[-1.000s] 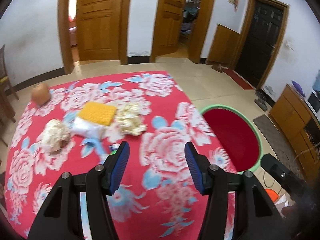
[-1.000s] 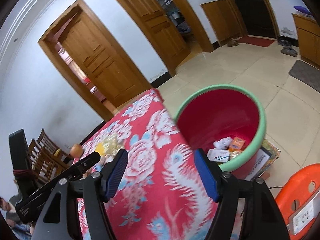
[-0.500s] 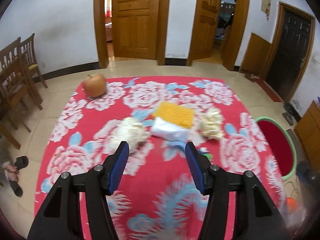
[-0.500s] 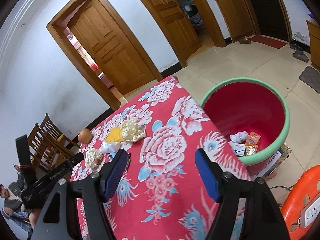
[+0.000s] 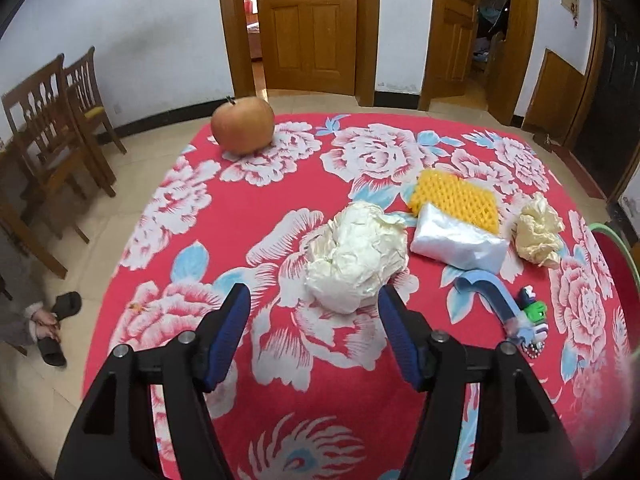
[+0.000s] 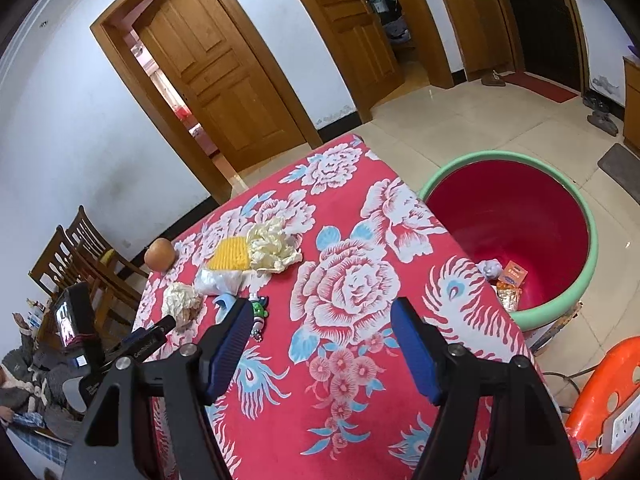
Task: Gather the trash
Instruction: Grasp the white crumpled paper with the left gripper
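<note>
The crumpled white paper wad lies on the red flowered desk, near the middle, just beyond the tips of the left gripper. That gripper's jaws have just been opening and stand released, with nothing between them yet; the wad sits just past and slightly right of their gap. To take it well, I judge the gripper should go forward and a little right until the wad is centred, then sink low enough that the pads close on its bulk rather than on a loose flap. Paper like this probably squashes, so a firm, full close seems wise.

Just right of the wad lie a clear plastic bag and a yellow foam net, the net resting partly on the bag, with a smaller cream paper ball farther right. A toy toothbrush lies near and to the right; keep the right jaw off it. An apple sits at the far left and is probably no trash.

The right gripper hangs released and empty over the near part of the desk. The green-rimmed red bin stands on the floor at the desk's right side, already holding a few scraps.
</note>
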Demonstrator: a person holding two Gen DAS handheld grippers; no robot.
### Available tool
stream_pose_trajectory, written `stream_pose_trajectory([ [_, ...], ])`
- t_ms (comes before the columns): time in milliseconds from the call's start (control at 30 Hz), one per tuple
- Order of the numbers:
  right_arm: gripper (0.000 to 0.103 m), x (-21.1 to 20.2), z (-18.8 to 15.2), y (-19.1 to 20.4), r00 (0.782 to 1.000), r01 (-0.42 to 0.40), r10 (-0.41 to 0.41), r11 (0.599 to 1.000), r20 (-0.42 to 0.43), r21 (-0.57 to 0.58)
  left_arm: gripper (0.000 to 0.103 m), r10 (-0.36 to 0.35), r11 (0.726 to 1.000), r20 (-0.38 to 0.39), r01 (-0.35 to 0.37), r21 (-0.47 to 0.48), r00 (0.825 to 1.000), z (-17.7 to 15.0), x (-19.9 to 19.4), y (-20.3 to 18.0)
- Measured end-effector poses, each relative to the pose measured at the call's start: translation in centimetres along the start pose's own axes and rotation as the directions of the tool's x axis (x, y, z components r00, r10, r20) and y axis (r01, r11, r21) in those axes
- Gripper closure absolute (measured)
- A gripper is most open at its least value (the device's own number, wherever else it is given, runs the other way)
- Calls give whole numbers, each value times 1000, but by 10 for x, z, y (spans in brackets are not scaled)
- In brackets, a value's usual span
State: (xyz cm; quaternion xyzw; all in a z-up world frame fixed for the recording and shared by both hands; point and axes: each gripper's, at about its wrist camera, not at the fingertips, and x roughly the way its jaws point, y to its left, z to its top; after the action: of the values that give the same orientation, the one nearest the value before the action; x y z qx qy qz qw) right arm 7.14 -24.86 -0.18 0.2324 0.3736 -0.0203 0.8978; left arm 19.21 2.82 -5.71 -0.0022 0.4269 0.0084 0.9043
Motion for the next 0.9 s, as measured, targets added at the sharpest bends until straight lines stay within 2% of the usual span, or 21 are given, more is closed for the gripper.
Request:
stream_pose_trajectory([
  [233, 30, 16, -2, 10, 999, -14, 14, 1000, -42, -15, 37, -64, 997, -23, 62, -50, 998, 2, 20, 6],
  [333, 29, 21, -1, 17, 999, -20, 18, 999, -49, -37, 38, -69, 995, -43, 65, -69, 997, 1, 29, 8],
  [500, 29, 30, 5, 26, 999, 0, -3, 997, -47, -71, 53, -66, 995, -25, 64, -74, 997, 4, 31, 8],
  [567, 29, 34, 6, 30, 999, -1, -2, 996, -43, -85, 69, -62, 996, -22, 60, -63, 998, 4, 32, 8],
  [600, 29, 38, 6, 32, 999, -3, -1, 996, -45, -92, 72, -65, 996, -21, 63, -62, 998, 5, 31, 8],
  [733, 29, 54, 8, 39, 998, -1, -6, 993, -62, -118, 76, -113, 990, -15, 111, -85, 994, 3, 29, 10],
  [900, 29, 77, 13, 49, 997, 24, -36, 987, -74, -159, 76, -130, 988, -1, 130, -79, 991, 2, 27, 8],
])
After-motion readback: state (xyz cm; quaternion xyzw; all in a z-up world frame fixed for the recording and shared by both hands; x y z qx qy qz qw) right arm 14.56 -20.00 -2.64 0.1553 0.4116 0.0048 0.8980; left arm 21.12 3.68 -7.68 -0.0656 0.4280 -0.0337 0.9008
